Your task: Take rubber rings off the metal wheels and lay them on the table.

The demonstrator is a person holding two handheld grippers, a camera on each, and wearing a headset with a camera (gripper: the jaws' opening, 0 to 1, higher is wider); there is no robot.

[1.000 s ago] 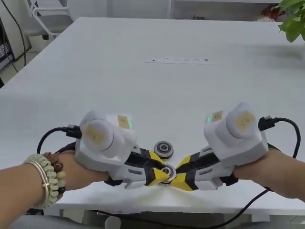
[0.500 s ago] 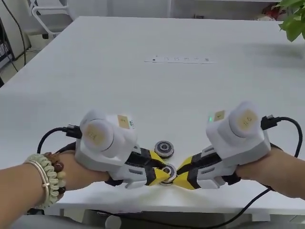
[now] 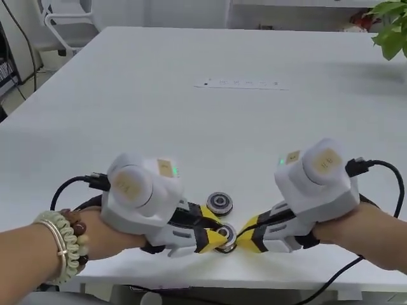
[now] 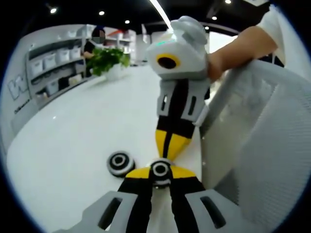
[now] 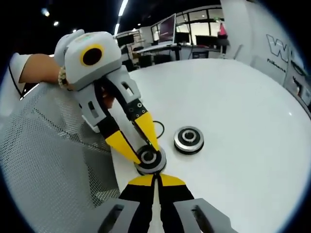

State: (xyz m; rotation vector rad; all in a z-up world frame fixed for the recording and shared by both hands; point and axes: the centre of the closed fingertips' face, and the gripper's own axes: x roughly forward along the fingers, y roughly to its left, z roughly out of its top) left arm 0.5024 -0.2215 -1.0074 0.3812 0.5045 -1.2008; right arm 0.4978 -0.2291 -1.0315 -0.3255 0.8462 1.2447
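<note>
- Counted: two metal wheels, each with a dark rubber ring (image 5: 188,149) round it. The near wheel (image 5: 150,158) at the front edge of the table (image 3: 191,114); the far wheel (image 3: 219,203) just beyond it, lying flat, apart from both grippers.
- Also counted: two grippers, one per hand; one beaded bracelet (image 3: 60,244) on the left wrist; one white strip (image 3: 241,83) mid-table; one plant (image 3: 393,32) at the far right corner.
- Pose of left gripper (image 4: 161,174): angled in from the left, low over the table edge, jaws parted just enough to clamp the near wheel by its sides.
- Pose of right gripper (image 5: 155,179): angled in from the right, tip to tip with the other, jaws drawn almost together, tips touching the near wheel's rim.
- Hard to make out: any real pinch of the right jaws on the rubber ring, as against bare contact. Near wheel largely covered by yellow jaw tips in the head view. Right-hand cable (image 3: 381,166) cut off at the bottom edge.
</note>
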